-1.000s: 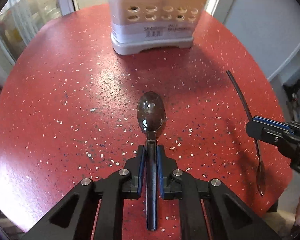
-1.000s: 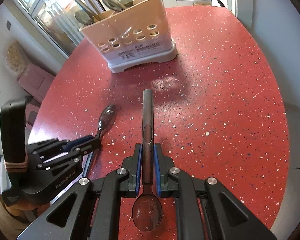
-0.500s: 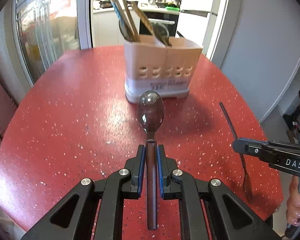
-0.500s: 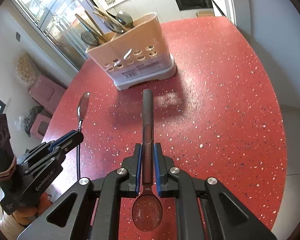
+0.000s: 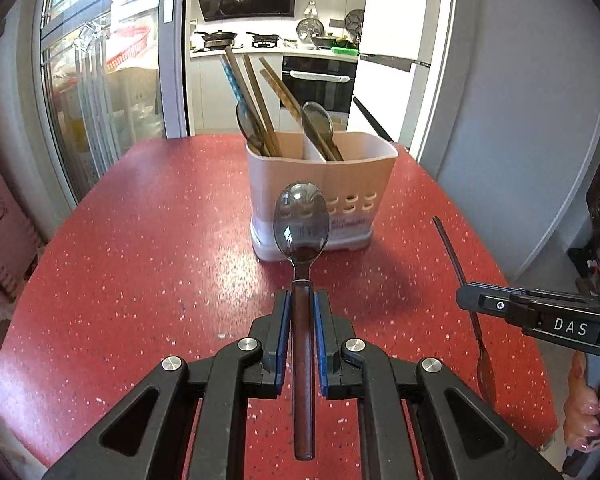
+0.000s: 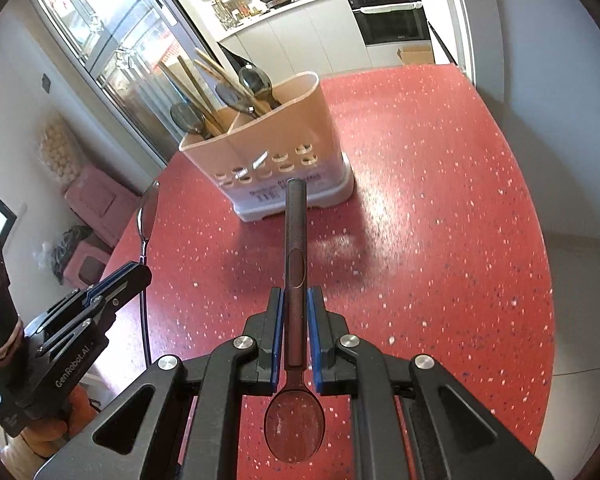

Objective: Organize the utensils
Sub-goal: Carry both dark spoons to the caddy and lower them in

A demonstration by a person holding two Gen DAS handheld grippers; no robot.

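left gripper (image 5: 301, 312) clamps brown-handled spoon (image 5: 301, 220), bowl forward | right gripper (image 6: 295, 312) clamps matching spoon (image 6: 295, 236), handle forward, marked "DAS" | beige perforated plastic caddy (image 5: 320, 196) | red speckled table (image 5: 140, 240)

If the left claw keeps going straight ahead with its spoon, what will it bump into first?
Probably the utensil holder. The left claw points right at its front wall, and the spoon bowl sticks out ahead, so the spoon would likely touch first. How far off it is, is unclear.
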